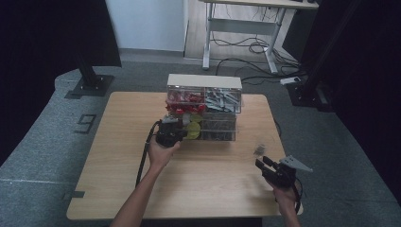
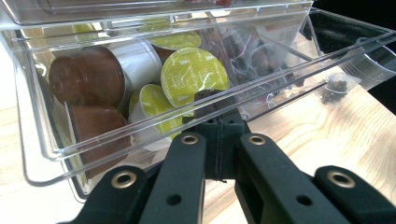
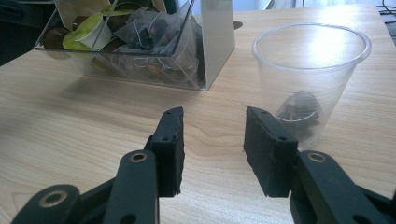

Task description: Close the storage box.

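A clear drawer organizer (image 1: 204, 94) stands at the table's far middle, its lower drawer (image 2: 140, 135) pulled out. That drawer holds green-lidded capsules (image 2: 194, 70), brown capsules (image 2: 86, 77) and tea bags (image 2: 261, 60). My left gripper (image 1: 174, 126) is shut, its tips (image 2: 218, 123) against the drawer's front rim; whether they pinch the rim I cannot tell. My right gripper (image 1: 262, 162) rests near the table's right front, open, with nothing between its jaws (image 3: 212, 140). Just ahead of it stands a clear plastic cup (image 3: 310, 70) with a dark tea bag (image 3: 299, 109) in it.
The upper drawers hold red items (image 1: 185, 99) and grey items (image 1: 222, 100). The wooden table (image 1: 118, 165) has bare room at the left and front. A desk frame (image 1: 241, 28) and cables lie on the floor behind.
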Action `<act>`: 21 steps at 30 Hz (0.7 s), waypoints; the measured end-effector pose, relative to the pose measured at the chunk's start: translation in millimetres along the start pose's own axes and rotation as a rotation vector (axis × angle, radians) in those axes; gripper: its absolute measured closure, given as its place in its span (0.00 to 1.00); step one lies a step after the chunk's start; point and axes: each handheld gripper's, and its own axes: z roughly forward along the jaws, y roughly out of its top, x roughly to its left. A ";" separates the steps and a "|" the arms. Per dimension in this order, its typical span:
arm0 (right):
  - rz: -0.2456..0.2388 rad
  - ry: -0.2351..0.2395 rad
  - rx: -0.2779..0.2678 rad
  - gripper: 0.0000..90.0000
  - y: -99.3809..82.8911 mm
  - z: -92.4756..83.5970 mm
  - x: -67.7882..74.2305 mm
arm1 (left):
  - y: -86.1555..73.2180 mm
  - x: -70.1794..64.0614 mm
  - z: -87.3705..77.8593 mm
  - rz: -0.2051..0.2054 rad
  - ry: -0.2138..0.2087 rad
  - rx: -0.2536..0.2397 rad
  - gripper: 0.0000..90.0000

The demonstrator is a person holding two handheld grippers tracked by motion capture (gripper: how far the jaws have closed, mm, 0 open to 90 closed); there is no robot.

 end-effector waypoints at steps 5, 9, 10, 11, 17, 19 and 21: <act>0.014 -0.003 -0.001 0.64 -1.4 -0.2 -1.9 | -3.0 0.6 1.4 0.001 0.001 0.007 1.00; 0.014 -0.004 0.002 0.64 -2.2 0.2 -1.9 | -5.8 1.3 3.0 -0.004 -0.002 0.011 1.00; 0.014 -0.004 0.005 0.64 -2.3 0.1 -1.7 | -6.4 1.3 3.3 -0.006 -0.001 0.012 1.00; 0.014 -0.004 0.005 0.64 -2.3 0.1 -1.5 | -7.0 1.5 3.8 -0.007 -0.001 0.013 1.00; 0.014 -0.003 0.008 0.64 -3.4 0.9 -1.4 | -11.4 3.3 6.7 -0.012 -0.003 0.021 1.00; 0.014 -0.003 0.009 0.64 -4.0 1.4 -1.4 | -12.9 3.7 7.8 -0.015 -0.001 0.024 1.00; 0.016 -0.002 0.012 0.64 -4.5 2.0 -0.9 | -14.6 4.4 9.1 -0.016 -0.003 0.027 1.00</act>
